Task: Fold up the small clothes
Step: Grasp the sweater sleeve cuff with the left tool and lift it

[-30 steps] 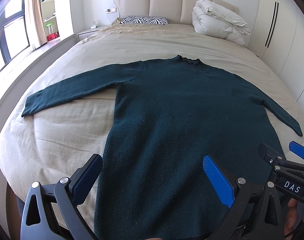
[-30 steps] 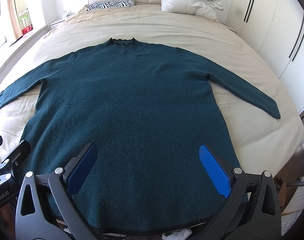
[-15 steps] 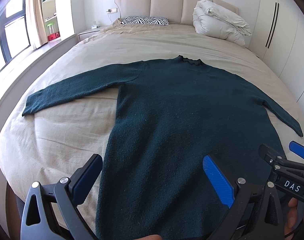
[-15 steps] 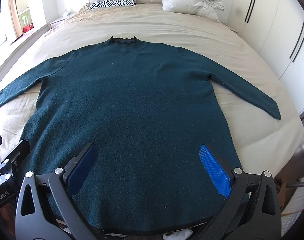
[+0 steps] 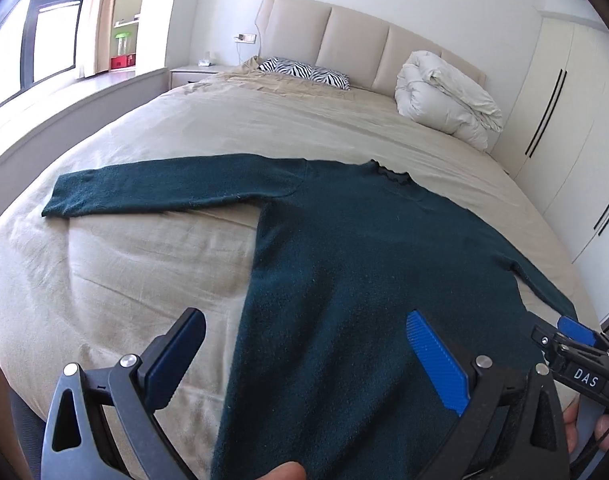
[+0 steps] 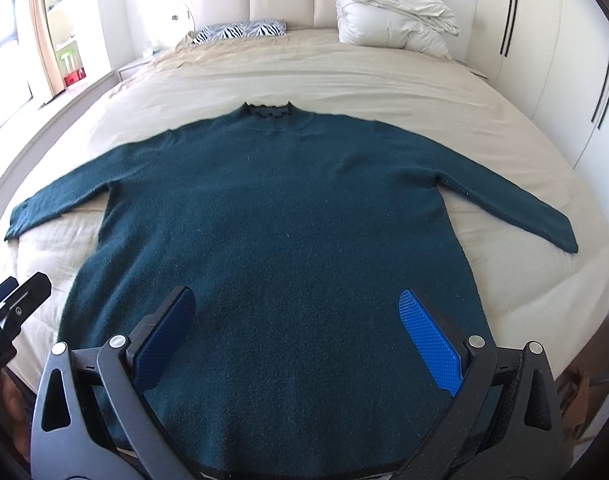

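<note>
A dark teal long-sleeved sweater (image 6: 288, 220) lies flat on the beige bed, collar (image 6: 267, 111) toward the headboard and both sleeves spread out. Its left sleeve (image 5: 164, 188) reaches toward the window side, its right sleeve (image 6: 516, 208) toward the wardrobe. My left gripper (image 5: 304, 344) hovers open above the hem's left part, straddling the sweater's left side edge. My right gripper (image 6: 296, 320) hovers open over the middle of the lower body. Nothing is between either pair of blue pads. The right gripper's tip (image 5: 572, 332) shows at the left wrist view's right edge.
A folded white duvet (image 6: 392, 16) and a zebra pillow (image 6: 240, 32) sit by the padded headboard (image 5: 344, 36). Bare beige sheet (image 5: 136, 280) lies left of the sweater. A window ledge (image 5: 64, 104) runs along the left; white wardrobe doors (image 6: 564, 52) stand at right.
The left wrist view has swung left and tilted, so the left sleeve now sits more central. The right gripper has risen slightly. The sweater has not moved; both grippers stay open.
</note>
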`<state>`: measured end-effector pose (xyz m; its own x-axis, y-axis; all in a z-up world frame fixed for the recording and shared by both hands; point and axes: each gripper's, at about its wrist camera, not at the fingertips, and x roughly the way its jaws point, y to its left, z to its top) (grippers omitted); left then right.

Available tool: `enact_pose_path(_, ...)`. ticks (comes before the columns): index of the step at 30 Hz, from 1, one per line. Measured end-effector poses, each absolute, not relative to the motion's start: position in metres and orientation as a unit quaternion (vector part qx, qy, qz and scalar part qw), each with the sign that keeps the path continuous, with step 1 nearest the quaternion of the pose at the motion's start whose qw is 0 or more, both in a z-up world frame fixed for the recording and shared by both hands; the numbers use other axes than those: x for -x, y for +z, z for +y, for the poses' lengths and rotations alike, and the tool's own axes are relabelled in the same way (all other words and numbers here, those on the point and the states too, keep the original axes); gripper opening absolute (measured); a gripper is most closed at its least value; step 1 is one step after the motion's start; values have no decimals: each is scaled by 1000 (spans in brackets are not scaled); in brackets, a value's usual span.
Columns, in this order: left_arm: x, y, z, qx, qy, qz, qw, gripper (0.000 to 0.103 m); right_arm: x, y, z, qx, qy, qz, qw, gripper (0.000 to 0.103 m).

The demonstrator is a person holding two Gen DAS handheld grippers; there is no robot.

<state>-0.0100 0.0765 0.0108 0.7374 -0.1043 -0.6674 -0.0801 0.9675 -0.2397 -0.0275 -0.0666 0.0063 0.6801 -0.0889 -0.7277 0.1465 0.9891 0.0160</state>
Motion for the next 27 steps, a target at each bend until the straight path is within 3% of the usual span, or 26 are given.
enact_pose_path(5, -1, 33, 145, 188, 21, 281, 941, 103, 42, 51, -81, -94, -24, 251, 963, 103)
enact_pose_path(9, -15, 15, 180, 197, 52, 320, 925, 103, 36, 75, -87, -107, -26, 197, 974, 103)
enact_pose_path(11, -18, 3, 201, 235, 47, 333, 912, 103, 32, 82, -86, -104, -23, 186, 977, 103)
enact_pose_path(20, -44, -45, 338, 484, 59, 244, 838, 102, 7, 88, -76, -132, 24, 219, 966, 103)
enact_pose_path(27, -58, -107, 393, 637, 99, 196, 739, 87, -22, 76, -67, -168, 42, 238, 956, 103)
